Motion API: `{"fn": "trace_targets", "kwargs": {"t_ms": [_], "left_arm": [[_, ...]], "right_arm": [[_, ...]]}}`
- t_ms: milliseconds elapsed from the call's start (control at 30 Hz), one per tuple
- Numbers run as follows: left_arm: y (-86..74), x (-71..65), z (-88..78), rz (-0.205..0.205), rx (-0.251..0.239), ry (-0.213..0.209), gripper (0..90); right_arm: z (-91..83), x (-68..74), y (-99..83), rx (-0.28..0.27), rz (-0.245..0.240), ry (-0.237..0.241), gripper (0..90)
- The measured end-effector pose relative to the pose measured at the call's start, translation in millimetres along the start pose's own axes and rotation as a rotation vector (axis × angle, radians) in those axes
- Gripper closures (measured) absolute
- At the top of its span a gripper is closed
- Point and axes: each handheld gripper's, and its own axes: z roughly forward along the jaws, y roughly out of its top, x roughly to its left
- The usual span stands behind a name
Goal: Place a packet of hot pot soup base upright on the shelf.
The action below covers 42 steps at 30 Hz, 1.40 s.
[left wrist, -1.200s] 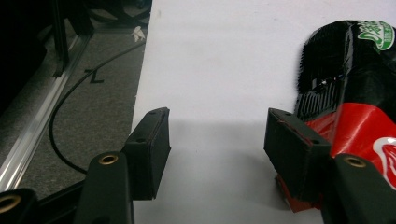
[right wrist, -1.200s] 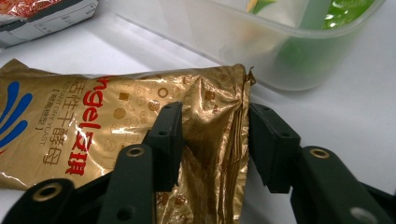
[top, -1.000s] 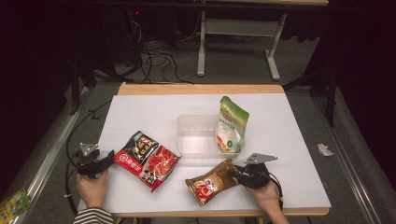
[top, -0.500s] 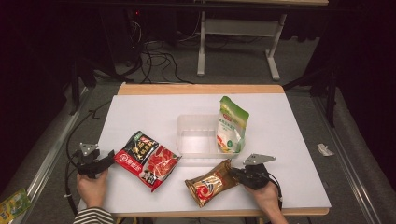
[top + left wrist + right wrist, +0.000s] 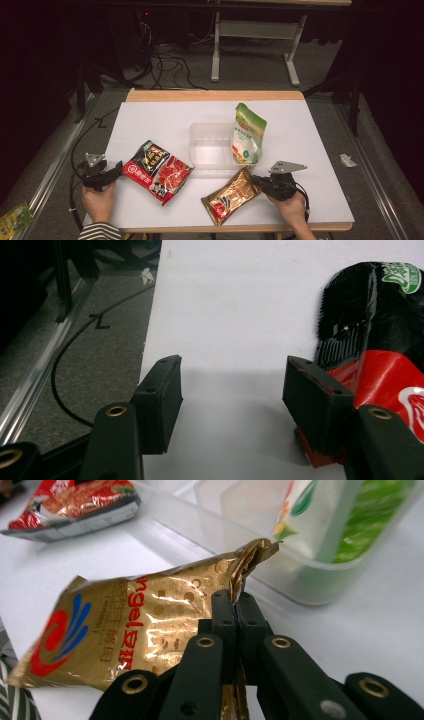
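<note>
A gold snack packet (image 5: 231,195) (image 5: 145,630) lies near the table's front edge, and my right gripper (image 5: 257,182) (image 5: 235,605) is shut on its right end. A red and black packet (image 5: 156,170) (image 5: 380,350) lies flat at the front left. My left gripper (image 5: 117,168) (image 5: 230,390) stands open at that packet's left edge, one jaw touching it. A green and white pouch (image 5: 247,134) (image 5: 320,520) leans in the right end of a clear plastic tub (image 5: 210,145) (image 5: 260,555) at mid-table.
The white table top (image 5: 300,125) has a wooden strip along its far edge. Cables and a table frame stand on the grey floor beyond. A small green wrapper (image 5: 12,220) lies on the floor at the left, and a scrap of paper (image 5: 347,160) at the right.
My right gripper has shifted a little with the gold packet's end in it, turning the packet slightly. My left gripper has stayed in place.
</note>
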Motion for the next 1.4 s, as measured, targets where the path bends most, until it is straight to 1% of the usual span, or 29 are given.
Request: {"fn": "trace_targets", "kwargs": {"t_ms": [100, 167, 233, 300, 400, 433, 500, 600, 633, 667, 800, 867, 933, 1067, 1200, 1400], "left_arm": [[0.2, -0.1, 0.5, -0.002, 0.002, 0.001, 41.3], [0.1, 0.1, 0.4, -0.004, 0.001, 0.000, 41.1], [0.1, 0.0, 0.2, 0.000, 0.001, 0.001, 41.1], [0.1, 0.2, 0.5, -0.004, 0.000, 0.000, 41.1], [0.1, -0.1, 0.3, -0.003, 0.001, 0.001, 41.1], [0.0, -0.3, 0.3, 0.000, -0.002, 0.002, 41.5], [0.2, -0.1, 0.6, 0.003, 0.003, 0.002, 41.6], [0.2, -0.2, 0.4, 0.005, 0.004, 0.001, 41.6], [0.1, -0.5, 0.4, 0.006, 0.003, 0.001, 41.7], [0.1, -0.6, 0.4, 0.006, 0.002, 0.001, 41.7], [0.1, -0.4, 0.3, 0.004, 0.002, 0.001, 41.6], [-0.1, -0.8, 0.2, 0.005, -0.001, 0.004, 41.7], [0.2, -0.6, 0.3, 0.010, 0.005, 0.004, 42.0], [0.1, -0.7, 0.4, 0.006, 0.003, 0.004, 41.7], [0.1, -0.5, 0.4, 0.005, 0.003, 0.003, 41.7], [0.1, -0.7, 0.4, 0.005, 0.003, 0.004, 41.6]], "right_arm": [[-7.0, -4.1, 1.4, -0.015, 0.015, 0.000, 90.0], [-10.3, -5.1, 2.1, -0.027, 0.012, 0.000, 90.0], [-13.1, -6.2, 2.9, -0.051, 0.018, 0.009, 90.0], [-16.2, -5.9, 6.1, -0.053, 0.002, 0.005, 90.0], [-21.1, -6.0, 11.5, -0.061, -0.002, 0.011, 90.0], [-25.3, -7.5, 16.0, -0.078, -0.001, 0.017, 90.0], [-27.3, -7.8, 17.5, -0.084, 0.001, 0.020, 90.0], [-36.9, -8.0, 23.1, -0.110, -0.001, 0.036, 90.0], [-43.1, -6.2, 26.1, -0.125, -0.008, 0.034, 90.0], [-43.1, -6.2, 26.1, -0.125, -0.008, 0.034, 90.0], [-52.9, -5.2, 32.0, -0.138, -0.026, 0.029, 90.0], [-56.0, -6.7, 35.0, -0.149, -0.023, 0.034, 90.0], [-58.8, -8.0, 37.7, -0.158, -0.011, 0.051, 90.0], [-63.6, -7.0, 41.4, -0.167, -0.016, 0.070, 90.0], [-64.9, -7.8, 44.3, -0.170, -0.020, 0.080, 90.0], [-71.0, -9.9, 50.2, -0.193, -0.002, 0.093, 90.0]]}}
